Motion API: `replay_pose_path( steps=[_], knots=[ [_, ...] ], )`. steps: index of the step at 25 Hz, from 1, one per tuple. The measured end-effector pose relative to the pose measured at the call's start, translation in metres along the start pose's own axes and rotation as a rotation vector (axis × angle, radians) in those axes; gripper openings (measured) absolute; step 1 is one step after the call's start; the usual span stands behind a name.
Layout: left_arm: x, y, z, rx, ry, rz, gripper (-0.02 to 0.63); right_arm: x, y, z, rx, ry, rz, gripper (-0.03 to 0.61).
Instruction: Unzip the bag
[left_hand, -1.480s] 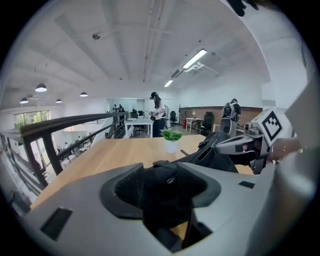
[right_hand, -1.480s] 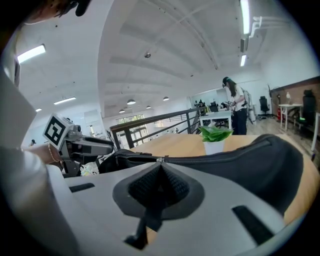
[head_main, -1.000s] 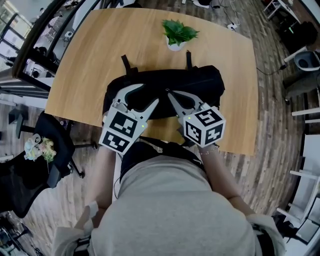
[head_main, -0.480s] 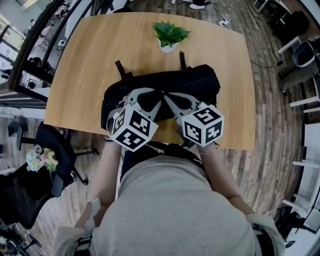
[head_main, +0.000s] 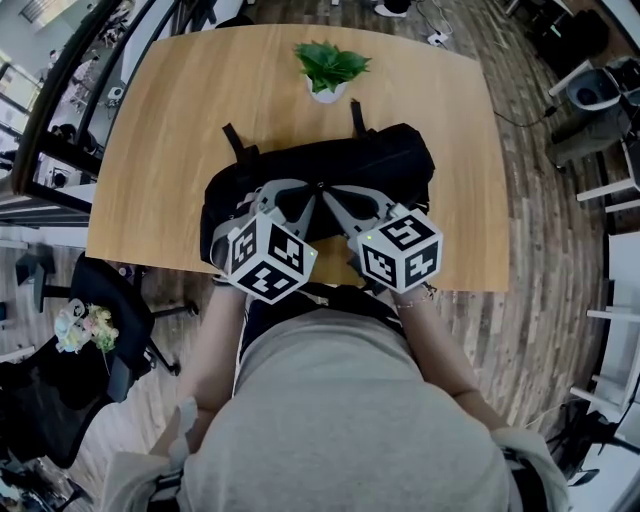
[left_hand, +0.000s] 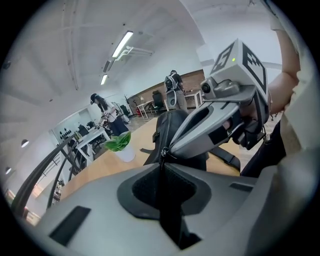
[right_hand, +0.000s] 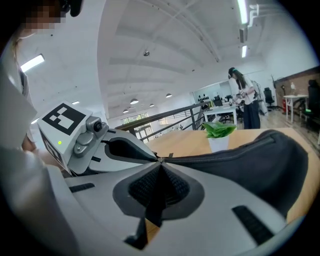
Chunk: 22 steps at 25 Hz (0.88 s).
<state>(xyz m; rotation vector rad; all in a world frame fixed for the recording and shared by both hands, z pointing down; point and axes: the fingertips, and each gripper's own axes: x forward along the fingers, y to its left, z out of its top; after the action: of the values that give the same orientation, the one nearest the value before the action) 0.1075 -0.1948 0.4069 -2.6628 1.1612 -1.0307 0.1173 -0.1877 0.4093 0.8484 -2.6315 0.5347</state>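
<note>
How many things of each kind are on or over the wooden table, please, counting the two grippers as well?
black bag: 1
potted plant: 1
grippers: 2 (left gripper, whose jaws have just been closing and now pinch the black bag at its zip; right gripper, shut on the black bag)
Total: 4

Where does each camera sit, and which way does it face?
Head view: on the person's head, looking steeply down at the black bag on the table; shows torso, forearms, left gripper and right gripper.
Left gripper view: rides the left gripper, looking along its jaws, which have just been closing and now pinch the zipper pull; shows the right gripper.
Right gripper view: rides the right gripper, looking along its jaws shut on the black bag; shows the left gripper.
Shared: all three show the potted plant.
</note>
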Motion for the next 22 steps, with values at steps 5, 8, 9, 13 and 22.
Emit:
replay_pose_path(
  steps=[5, 8, 9, 13, 22],
  knots=[
    [-0.003, 0.000, -0.001, -0.001, -0.004, 0.004, 0.040, -0.001, -0.002, -0.001, -0.046, 0.012, -0.014, 0.009],
    [-0.005, 0.002, -0.001, -0.016, -0.011, 0.012, 0.040, -0.005, -0.011, -0.001, -0.034, 0.002, -0.051, 0.009],
    [-0.005, 0.002, 0.000, -0.021, -0.012, 0.015, 0.040, -0.007, -0.015, 0.000, -0.026, -0.002, -0.062, 0.009],
    [-0.004, 0.006, 0.002, -0.037, -0.011, 0.029, 0.040, -0.012, -0.028, 0.002, -0.008, -0.009, -0.091, 0.009],
    [-0.007, 0.012, 0.001, -0.072, -0.022, 0.058, 0.040, -0.028, -0.055, 0.007, 0.015, -0.031, -0.159, 0.009]
  ],
)
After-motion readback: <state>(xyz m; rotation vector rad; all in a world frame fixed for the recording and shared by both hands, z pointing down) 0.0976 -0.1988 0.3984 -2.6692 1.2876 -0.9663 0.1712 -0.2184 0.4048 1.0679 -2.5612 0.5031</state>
